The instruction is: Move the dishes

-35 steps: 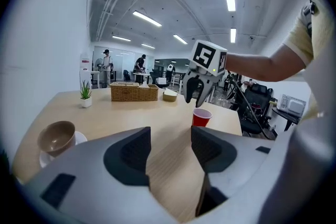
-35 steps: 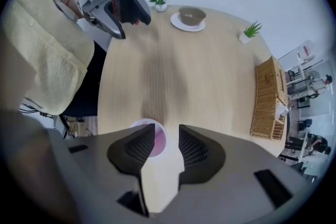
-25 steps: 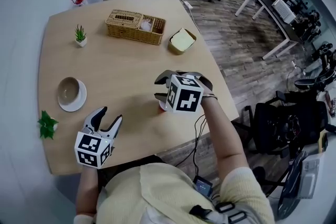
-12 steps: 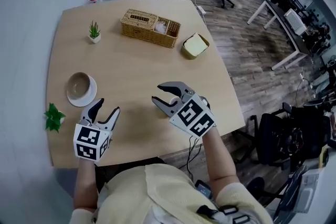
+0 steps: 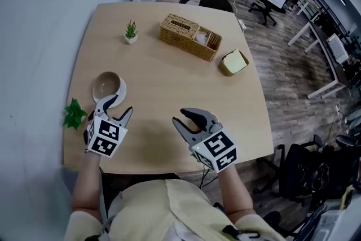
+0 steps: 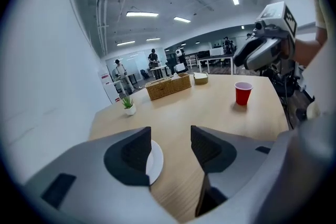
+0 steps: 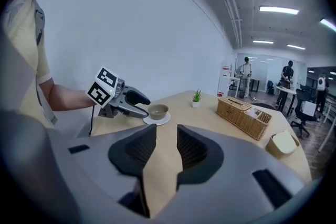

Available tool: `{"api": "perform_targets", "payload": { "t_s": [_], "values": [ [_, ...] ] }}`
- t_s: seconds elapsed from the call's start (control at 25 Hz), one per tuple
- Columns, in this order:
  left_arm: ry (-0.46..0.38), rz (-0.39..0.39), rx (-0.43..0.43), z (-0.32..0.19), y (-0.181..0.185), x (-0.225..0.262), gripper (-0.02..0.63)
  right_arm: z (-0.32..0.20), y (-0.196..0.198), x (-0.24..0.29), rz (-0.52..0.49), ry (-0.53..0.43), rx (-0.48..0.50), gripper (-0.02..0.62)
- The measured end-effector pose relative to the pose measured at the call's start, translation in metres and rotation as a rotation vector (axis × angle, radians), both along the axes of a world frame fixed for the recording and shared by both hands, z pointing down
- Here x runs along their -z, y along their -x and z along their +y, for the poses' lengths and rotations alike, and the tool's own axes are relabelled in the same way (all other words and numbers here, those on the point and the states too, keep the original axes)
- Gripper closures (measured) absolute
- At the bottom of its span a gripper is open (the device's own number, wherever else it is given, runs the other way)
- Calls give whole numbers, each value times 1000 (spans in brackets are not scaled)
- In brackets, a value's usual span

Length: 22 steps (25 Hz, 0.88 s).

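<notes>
The left hand-held gripper is over the left side of the tabletop. Its two jaws are spread apart and there is nothing between them. Just past its tips is a brown bowl. The bowl sits on a white saucer, near the left edge of the tabletop. In the left gripper view, the rim of the saucer peeks out beside one jaw. I cannot tell if the jaw touches it. The right hand-held gripper is up in the air over the near part of the tabletop. Its jaws have just been closing a little, but there is a gap between them and they hold nothing. In the left gripper view, a red cup stands upright on the tabletop under the right hand-held gripper. Farther back there is a woven basket. A small potted plant is to its left and a round yellow box is to its right. A leafy green plant is at the left edge, close to the left hand-held gripper.
</notes>
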<state>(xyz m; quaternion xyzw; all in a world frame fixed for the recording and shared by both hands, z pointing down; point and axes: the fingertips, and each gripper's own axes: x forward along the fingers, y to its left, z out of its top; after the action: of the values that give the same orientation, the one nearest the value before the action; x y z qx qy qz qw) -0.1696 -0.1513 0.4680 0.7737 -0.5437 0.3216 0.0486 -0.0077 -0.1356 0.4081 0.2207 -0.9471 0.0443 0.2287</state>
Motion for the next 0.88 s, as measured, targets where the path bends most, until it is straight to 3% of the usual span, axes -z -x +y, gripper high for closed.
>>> {"api": "perform_targets", "payload": {
  "t_s": [0.24, 0.44, 0.6, 0.88],
  "values": [
    [34, -108, 12, -5, 27, -5, 362, 12, 14, -12, -75, 96, -31, 466],
    [116, -182, -20, -12, 42, -29, 374, 14, 25, -25, -138, 155, -86, 482],
    [205, -260, -40, -21, 58, -55, 398, 25, 30, -39, -130, 210, -77, 485],
    [281, -432, -122, -30, 75, -87, 442, 32, 31, -47, -126, 251, -79, 486]
  ]
}}
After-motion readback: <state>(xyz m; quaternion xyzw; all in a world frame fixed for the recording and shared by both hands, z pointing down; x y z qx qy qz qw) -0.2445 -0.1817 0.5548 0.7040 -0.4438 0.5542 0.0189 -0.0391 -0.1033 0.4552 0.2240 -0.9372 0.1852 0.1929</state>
